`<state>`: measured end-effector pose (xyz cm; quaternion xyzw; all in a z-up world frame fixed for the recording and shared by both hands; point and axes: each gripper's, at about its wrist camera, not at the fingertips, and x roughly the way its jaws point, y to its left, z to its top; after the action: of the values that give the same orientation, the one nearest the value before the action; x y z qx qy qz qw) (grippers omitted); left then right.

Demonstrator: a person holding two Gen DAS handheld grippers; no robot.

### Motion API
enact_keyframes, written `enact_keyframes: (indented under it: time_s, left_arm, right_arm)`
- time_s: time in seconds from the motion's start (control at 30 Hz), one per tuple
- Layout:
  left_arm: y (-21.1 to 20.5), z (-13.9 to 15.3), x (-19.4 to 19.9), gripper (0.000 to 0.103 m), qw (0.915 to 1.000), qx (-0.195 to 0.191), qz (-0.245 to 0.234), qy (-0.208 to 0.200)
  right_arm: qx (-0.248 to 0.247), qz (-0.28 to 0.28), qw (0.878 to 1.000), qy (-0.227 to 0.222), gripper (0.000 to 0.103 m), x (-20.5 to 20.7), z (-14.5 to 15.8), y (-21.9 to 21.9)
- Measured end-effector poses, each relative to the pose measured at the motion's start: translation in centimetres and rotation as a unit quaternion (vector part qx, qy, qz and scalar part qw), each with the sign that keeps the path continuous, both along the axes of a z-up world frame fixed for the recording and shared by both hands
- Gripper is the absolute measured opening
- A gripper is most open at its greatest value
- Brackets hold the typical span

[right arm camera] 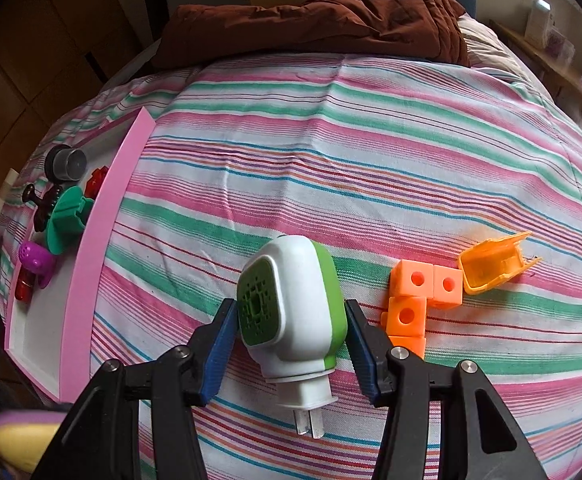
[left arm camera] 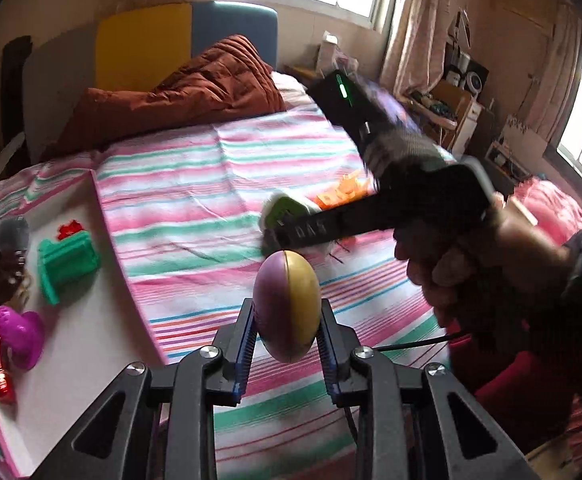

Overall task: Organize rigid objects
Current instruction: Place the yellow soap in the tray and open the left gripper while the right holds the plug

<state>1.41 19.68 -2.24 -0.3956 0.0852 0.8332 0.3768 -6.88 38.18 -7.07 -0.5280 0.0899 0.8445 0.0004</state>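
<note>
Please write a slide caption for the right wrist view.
Right gripper jaws around the green-white plug-in device on striped bedding.

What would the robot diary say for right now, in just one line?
left gripper: shut on purple-and-yellow egg | right gripper: around green-and-white plug-in device | pink tray: toys inside | orange cubes: on bed
</note>
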Motion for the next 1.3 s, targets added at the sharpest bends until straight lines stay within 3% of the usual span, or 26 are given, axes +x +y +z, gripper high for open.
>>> enact_keyframes:
  time_s: [0.27, 0.43, 0.63, 0.87, 1.17, 1.23, 1.3]
  left_arm:
    - [-7.6, 2.1, -2.5, 0.028, 0.9950, 0.016, 0.099, 0.001]
    - [-13.2, 0.4, -4.5, 0.028, 0.9831, -0.011, 0.182, -0.019]
    - [-16.6, -2.7, -5.2, 0.028, 0.9724, -0.044, 0.224, -0.050]
    - [-17.3, -3.6, -5.3, 0.031, 0.9706, -0.058, 0.228, -0.050]
    - [-18.4, -2.0, -5.2, 0.036, 0.9675, -0.051, 0.246, -0.031]
    - [-18.4, -2.2, -5.1, 0.037, 0.9694, -0.050, 0.237, -0.039]
    - [-18.6, -2.3, -4.9, 0.037, 0.9729, -0.023, 0.221, -0.064]
  right_arm:
    - [0.014, 0.006, 1.000, 0.001, 0.053, 0.1, 0.1, -0.3]
    - [0.020, 0.008, 1.000, 0.001, 0.053, 0.0, 0.1, -0.4]
    - [0.024, 0.009, 1.000, 0.002, 0.053, 0.1, 0.2, -0.5]
    - [0.023, 0.008, 1.000, 0.001, 0.053, 0.0, 0.2, -0.5]
    - [0.022, 0.007, 1.000, 0.001, 0.053, 0.0, 0.2, -0.4]
    - [0.023, 0.007, 1.000, 0.001, 0.053, 0.0, 0.1, -0.4]
    - [0.023, 0.006, 1.000, 0.001, 0.053, 0.0, 0.1, -0.3]
